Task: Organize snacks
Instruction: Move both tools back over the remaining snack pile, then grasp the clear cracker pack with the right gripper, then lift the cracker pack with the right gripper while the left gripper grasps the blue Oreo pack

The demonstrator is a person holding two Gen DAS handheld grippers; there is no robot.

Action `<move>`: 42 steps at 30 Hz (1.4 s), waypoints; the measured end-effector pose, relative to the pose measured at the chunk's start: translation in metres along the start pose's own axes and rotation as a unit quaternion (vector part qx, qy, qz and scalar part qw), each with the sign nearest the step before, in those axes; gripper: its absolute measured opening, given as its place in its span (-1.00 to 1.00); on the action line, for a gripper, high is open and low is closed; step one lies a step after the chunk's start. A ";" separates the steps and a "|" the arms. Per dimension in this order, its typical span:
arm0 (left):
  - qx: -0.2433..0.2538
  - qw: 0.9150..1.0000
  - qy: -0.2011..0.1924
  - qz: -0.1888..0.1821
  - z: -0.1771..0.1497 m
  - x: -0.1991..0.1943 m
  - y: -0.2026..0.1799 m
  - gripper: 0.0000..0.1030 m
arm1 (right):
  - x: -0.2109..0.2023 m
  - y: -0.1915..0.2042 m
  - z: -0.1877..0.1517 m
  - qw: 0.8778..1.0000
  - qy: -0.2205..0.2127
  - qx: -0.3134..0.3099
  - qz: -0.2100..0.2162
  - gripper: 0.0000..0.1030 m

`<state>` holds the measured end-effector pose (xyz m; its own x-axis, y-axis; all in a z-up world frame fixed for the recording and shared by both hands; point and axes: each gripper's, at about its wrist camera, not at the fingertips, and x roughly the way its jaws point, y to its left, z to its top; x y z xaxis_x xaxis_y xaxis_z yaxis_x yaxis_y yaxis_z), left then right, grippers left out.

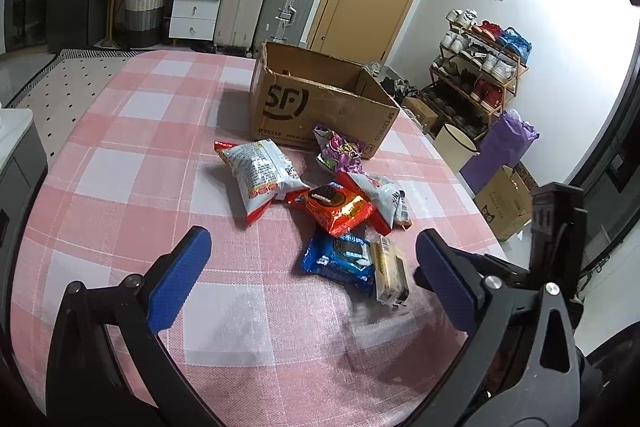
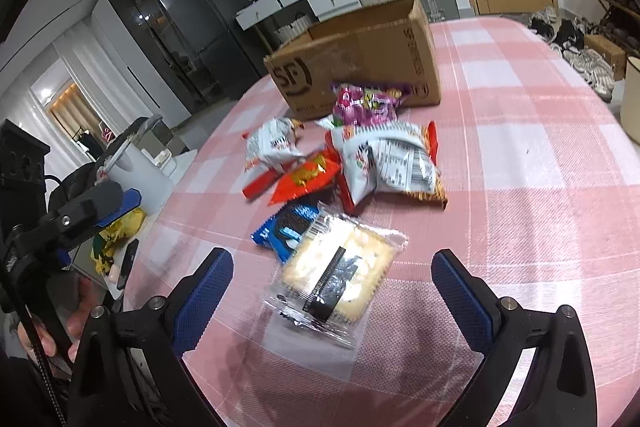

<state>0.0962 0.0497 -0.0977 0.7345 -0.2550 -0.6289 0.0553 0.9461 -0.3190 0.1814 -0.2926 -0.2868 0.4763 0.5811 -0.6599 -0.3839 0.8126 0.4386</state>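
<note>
We are finding both grippers hovering over a table (image 1: pixel 132 131) covered in a pink and white checked cloth. The left gripper (image 1: pixel 312 267) is standing with its jaws spread wide and is gripping nothing; its blue pads (image 1: pixel 180 279) are sitting clear of every packet. The right gripper (image 2: pixel 332 291) is likewise standing wide open with nothing between its pads (image 2: pixel 204 299), and a clear-wrapped cracker packet (image 2: pixel 340 267) is lying on the cloth in the gap ahead of it, not touched by either finger.

We are noting the snacks lying in a loose pile at the middle of the table. The blue cookie packet (image 1: pixel 340 259) is lying against the cracker packet, on the left gripper's side. Just beyond them an orange cookie packet (image 1: pixel 336 207) is resting partly on top of its neighbours. A white and red bag (image 1: pixel 260 175) is lying to the left in the left wrist view, and a second white bag (image 2: pixel 392 167) is lying on the other side of the orange one. A purple packet (image 1: pixel 340 151) is leaning against the front wall of an open cardboard box (image 1: pixel 316 99), which is standing on the far part of the table, behind the pile.

We cannot tell what the box is holding, as its inside is mostly hidden. The right wrist view is slightly blurred.
</note>
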 end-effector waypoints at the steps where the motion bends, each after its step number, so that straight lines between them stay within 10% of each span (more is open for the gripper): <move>1: 0.001 1.000 0.000 -0.001 -0.001 0.001 0.001 0.98 | 0.004 -0.001 0.000 1.000 0.004 0.000 0.000 0.97; 20: -0.009 1.000 0.014 -0.005 -0.017 0.014 0.022 0.98 | 0.047 -0.002 0.000 0.999 0.046 0.003 -0.007 0.37; 42: 0.002 1.000 0.027 -0.002 -0.018 0.015 0.020 0.98 | 0.033 -0.007 -0.005 0.999 0.038 -0.004 -0.012 0.25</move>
<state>0.0963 0.0612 -0.1260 0.6963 -0.2698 -0.6651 0.0616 0.9457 -0.3191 0.1961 -0.2793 -0.3151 0.4240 0.5558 -0.7151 -0.3788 0.8260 0.4174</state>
